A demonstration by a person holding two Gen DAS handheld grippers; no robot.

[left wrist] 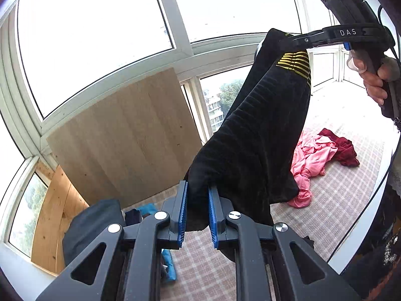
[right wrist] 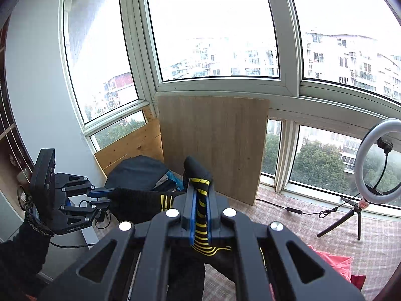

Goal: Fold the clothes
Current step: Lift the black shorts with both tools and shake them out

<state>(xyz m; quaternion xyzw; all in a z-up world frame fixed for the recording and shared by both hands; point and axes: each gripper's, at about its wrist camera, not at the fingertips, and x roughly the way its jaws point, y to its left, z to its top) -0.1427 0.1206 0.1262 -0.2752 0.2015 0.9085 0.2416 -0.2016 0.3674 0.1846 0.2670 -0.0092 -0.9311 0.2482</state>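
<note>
While the left gripper point(left wrist: 198, 208) pinches one end of the black garment point(left wrist: 255, 135) between its blue pads point(left wrist: 182, 213), the right gripper point(right wrist: 200, 200) is clamped on the other end, at the yellow stripes point(right wrist: 201, 225). The cloth hangs in the air between the two, up off the checked cloth point(left wrist: 338, 195) that covers the surface below. A pink garment point(left wrist: 310, 160) and a dark red garment point(left wrist: 343, 150) lie bunched and touching near its far edge. A wooden board point(right wrist: 213, 145) leans on the window point(right wrist: 213, 25). A ring light point(right wrist: 376, 163) stands at the right.
</note>
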